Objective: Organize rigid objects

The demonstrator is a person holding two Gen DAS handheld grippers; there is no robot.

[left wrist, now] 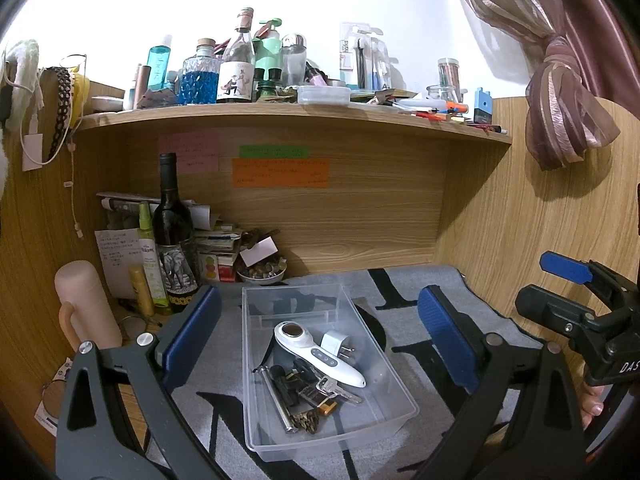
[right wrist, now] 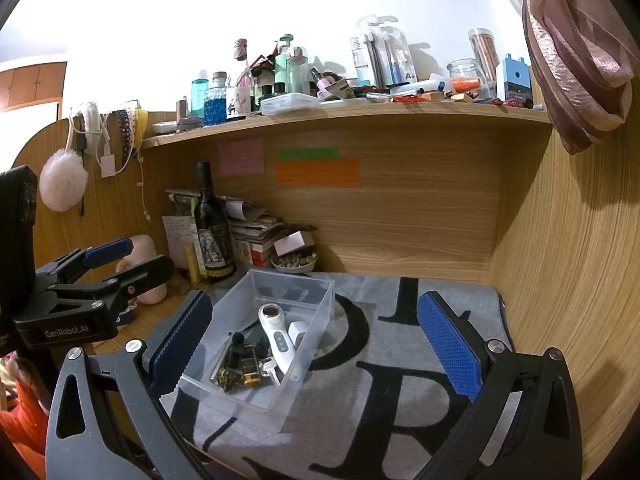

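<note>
A clear plastic bin [left wrist: 384,360] [right wrist: 320,296] sits on a grey mat with black letters [left wrist: 404,300] [right wrist: 400,360]. Inside lie a white handheld device [left wrist: 316,354] [right wrist: 276,336], a white plug adapter [left wrist: 338,346] [right wrist: 298,330], keys [left wrist: 340,390] [right wrist: 270,370], a metal rod [left wrist: 280,404] and small dark items. My left gripper [left wrist: 320,332] is open and empty, its blue pads on either side of the bin. My right gripper [right wrist: 320,340] is open and empty, with the bin at its left pad. Each gripper shows at the edge of the other's view [left wrist: 576,292] [right wrist: 116,264].
A dark wine bottle [left wrist: 174,232] [right wrist: 212,228], spray bottles [left wrist: 150,256], a pink flask [left wrist: 86,308], stacked papers and a bowl of small stones [left wrist: 262,272] [right wrist: 294,262] crowd the back left. A cluttered shelf [left wrist: 296,114] runs above. A wooden wall [right wrist: 560,280] stands to the right.
</note>
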